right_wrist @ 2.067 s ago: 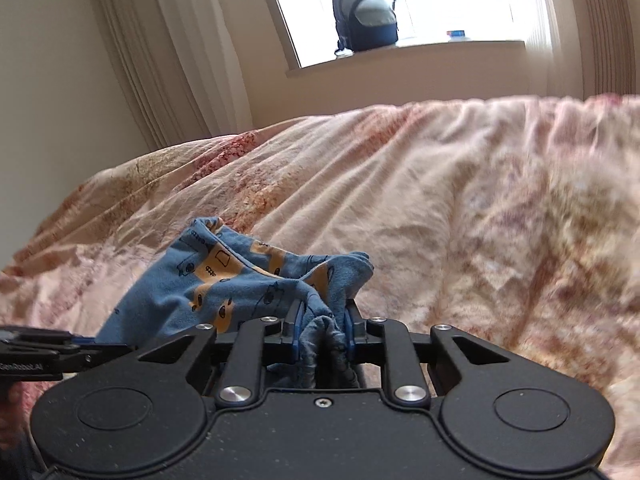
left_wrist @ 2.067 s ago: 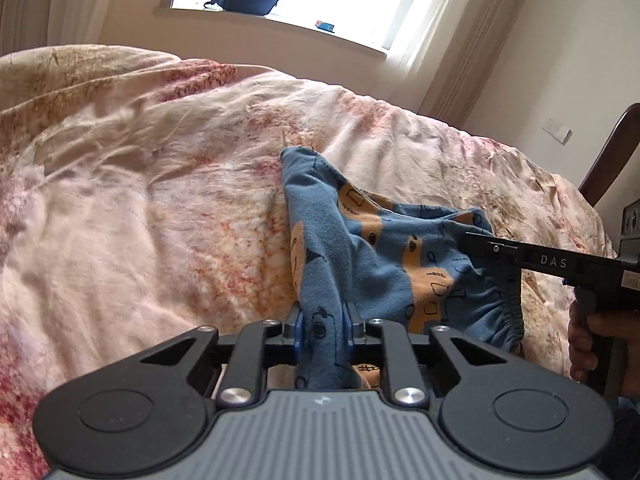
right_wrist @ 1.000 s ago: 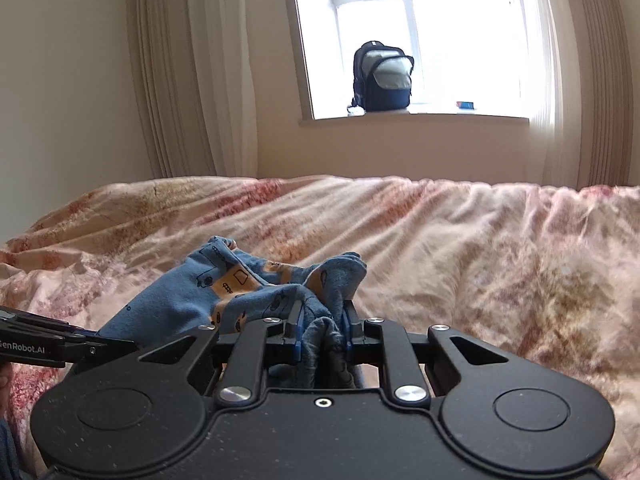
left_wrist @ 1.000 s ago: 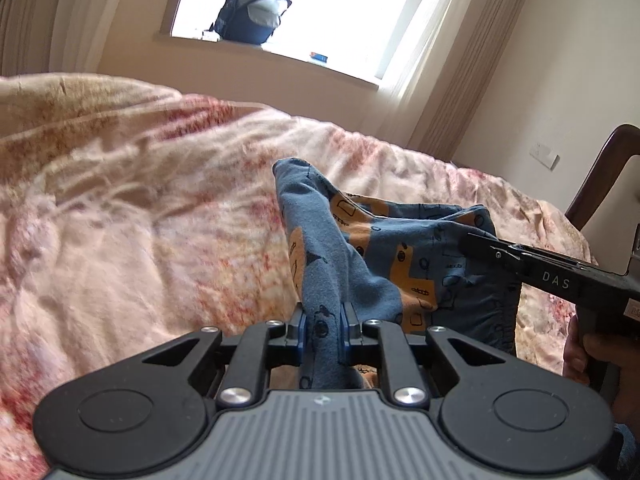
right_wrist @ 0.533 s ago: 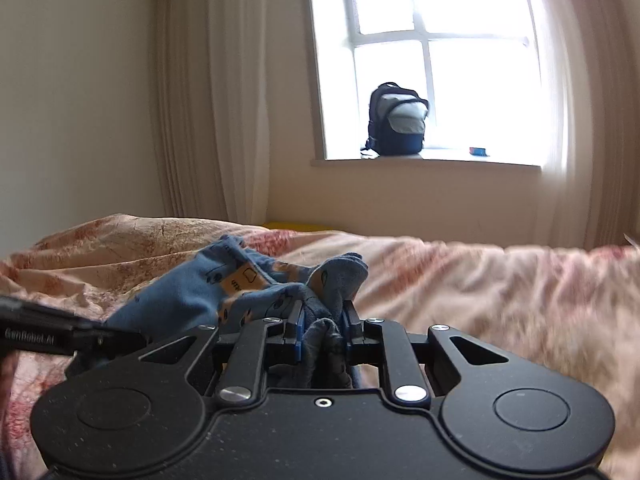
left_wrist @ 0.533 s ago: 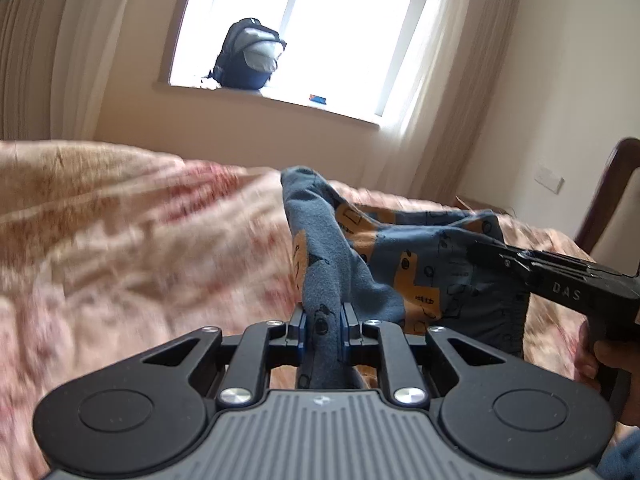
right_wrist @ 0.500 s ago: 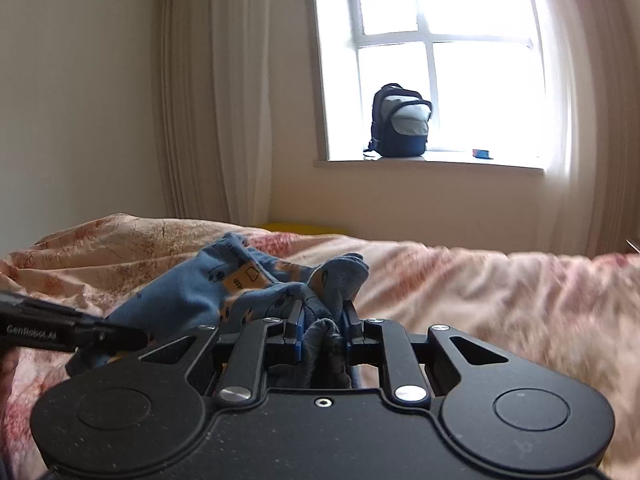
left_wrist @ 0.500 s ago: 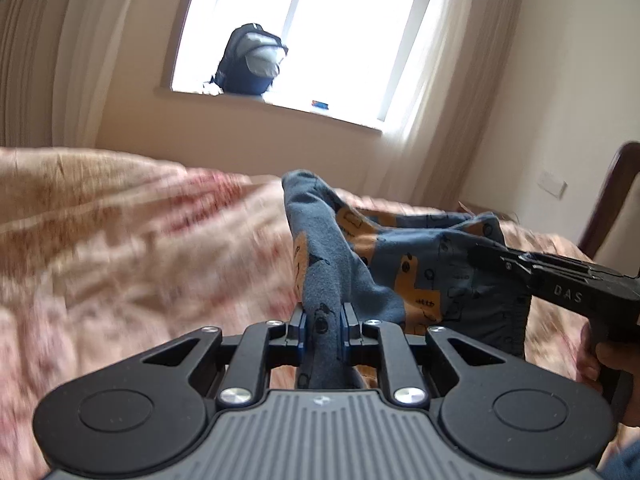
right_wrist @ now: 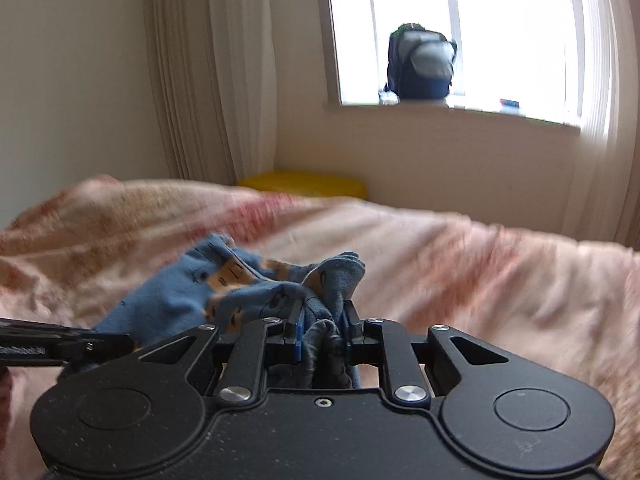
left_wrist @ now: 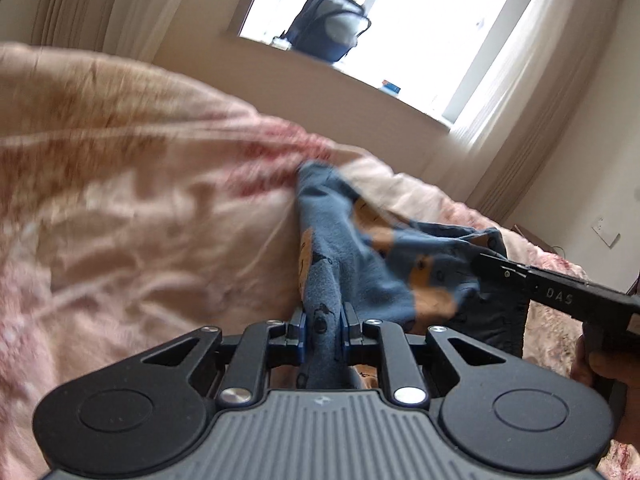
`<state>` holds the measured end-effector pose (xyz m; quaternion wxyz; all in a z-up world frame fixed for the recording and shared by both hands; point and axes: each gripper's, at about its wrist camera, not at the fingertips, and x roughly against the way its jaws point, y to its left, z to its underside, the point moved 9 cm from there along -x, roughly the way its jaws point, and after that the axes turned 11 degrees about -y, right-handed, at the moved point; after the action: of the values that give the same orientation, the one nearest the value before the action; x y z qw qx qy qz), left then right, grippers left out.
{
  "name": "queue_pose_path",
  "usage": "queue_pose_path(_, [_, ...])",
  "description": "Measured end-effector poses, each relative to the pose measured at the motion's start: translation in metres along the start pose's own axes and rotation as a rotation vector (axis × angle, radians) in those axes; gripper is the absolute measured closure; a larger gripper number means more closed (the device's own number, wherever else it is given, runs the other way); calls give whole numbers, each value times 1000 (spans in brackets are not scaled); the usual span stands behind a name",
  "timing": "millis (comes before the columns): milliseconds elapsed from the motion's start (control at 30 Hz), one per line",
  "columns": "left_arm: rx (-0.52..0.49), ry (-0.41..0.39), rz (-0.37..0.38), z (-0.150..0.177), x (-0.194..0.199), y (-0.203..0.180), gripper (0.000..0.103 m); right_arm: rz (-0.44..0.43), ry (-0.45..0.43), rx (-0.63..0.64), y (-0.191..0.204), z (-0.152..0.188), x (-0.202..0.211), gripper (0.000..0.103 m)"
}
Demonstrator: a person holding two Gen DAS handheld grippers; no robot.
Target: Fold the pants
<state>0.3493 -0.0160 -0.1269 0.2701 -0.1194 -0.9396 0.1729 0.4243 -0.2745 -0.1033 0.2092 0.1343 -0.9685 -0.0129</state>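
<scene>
Blue pants with orange patches hang bunched between both grippers above the pink floral bedspread. My left gripper is shut on a fold of the blue cloth, which rises up and away from its jaws. My right gripper is shut on another bunched edge of the pants. In the left wrist view the right gripper reaches in from the right edge, a hand on its handle. In the right wrist view the left gripper shows at the left edge. Both pictures are motion-blurred.
A dark backpack stands on the windowsill beyond the bed. Pale curtains hang beside the window. A yellow thing lies behind the bed by the wall. Dark wooden furniture shows at the right edge.
Both grippers have travelled sideways across the bed with the pants still held between them. The left wrist view has rolled, so the window now stands tilted. Both grips are unchanged.
</scene>
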Motion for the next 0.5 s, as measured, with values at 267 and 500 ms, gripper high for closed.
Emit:
queue_pose_path(267, [-20,6,-15,3,7,0,78,16,-4,-24,-4,9,-4,78])
queue_pose_path(500, [-58,-12,-32,-3,11,-5,59,43,-21,6,-4,6,5,52])
